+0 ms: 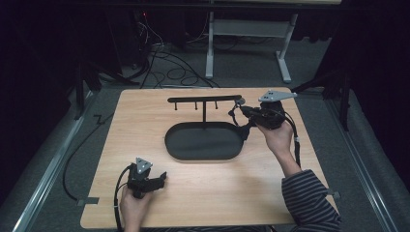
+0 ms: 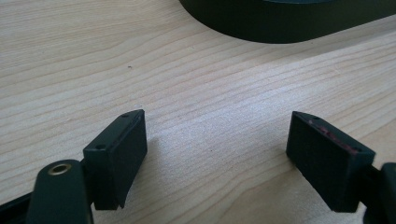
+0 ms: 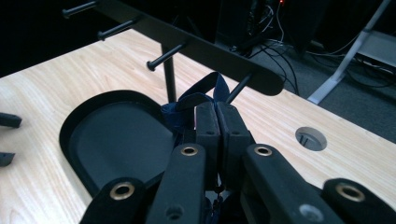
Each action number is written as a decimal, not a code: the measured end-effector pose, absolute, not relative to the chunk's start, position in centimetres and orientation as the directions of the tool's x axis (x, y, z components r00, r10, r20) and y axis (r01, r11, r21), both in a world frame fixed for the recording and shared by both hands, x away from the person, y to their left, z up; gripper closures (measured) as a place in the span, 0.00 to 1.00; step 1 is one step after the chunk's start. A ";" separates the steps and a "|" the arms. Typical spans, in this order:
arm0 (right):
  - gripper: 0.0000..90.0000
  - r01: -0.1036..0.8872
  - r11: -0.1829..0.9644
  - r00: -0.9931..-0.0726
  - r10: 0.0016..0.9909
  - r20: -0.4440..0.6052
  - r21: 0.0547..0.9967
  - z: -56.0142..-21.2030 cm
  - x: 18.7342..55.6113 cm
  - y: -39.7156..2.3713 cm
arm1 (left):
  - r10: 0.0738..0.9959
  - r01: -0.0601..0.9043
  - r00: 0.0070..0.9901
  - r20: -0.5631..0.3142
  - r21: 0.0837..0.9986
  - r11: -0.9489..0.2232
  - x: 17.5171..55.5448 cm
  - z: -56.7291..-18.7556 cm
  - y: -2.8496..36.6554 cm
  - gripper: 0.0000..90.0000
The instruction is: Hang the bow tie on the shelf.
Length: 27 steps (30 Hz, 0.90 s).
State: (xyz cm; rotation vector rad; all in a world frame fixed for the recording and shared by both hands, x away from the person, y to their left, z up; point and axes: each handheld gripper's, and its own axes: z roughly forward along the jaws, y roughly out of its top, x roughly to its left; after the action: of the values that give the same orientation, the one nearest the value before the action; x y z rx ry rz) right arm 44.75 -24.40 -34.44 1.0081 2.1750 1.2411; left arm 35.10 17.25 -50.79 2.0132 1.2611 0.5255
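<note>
1. The right gripper [image 3: 216, 116] has its jaws pressed together on a dark blue strap [image 3: 205, 95], pinching it just below the loop so that the loop stands free above the pads.
2. That loop sits right at the end peg [image 3: 239, 87] of the black rack [image 1: 204, 99], which suggests the strap is held high and level in order to slip it over the peg (whether it is already around the peg I cannot tell).
3. In the high view the right gripper [image 1: 240, 112] is at the rack's right end, above the right rim of the oval tray [image 1: 203, 153] that forms the rack's base.
4. The left gripper [image 1: 162, 177] rests low on the table [image 1: 217, 193] near the front edge, well apart from the rack, jaws spread with nothing between them; it seems parked out of the way.
</note>
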 end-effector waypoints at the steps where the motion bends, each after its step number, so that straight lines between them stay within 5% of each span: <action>1: 1.00 0.375 0.330 -0.636 0.772 -0.019 0.866 -34.4 44.9 -24.4 | 0.895 0.614 0.446 -0.023 0.736 -0.286 35.1 -50.8 17.3 0.23; 27: 0.95 0.444 0.295 -0.561 0.828 0.005 0.846 -36.1 48.3 -24.1 | 0.895 0.614 0.446 -0.023 0.735 -0.287 35.1 -50.8 17.3 0.23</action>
State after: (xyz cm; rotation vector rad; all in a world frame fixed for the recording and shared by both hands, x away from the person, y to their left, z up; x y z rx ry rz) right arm 48.26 -24.11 -36.12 1.1348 2.1328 1.1809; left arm 35.09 17.26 -50.79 2.0140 1.2601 0.5252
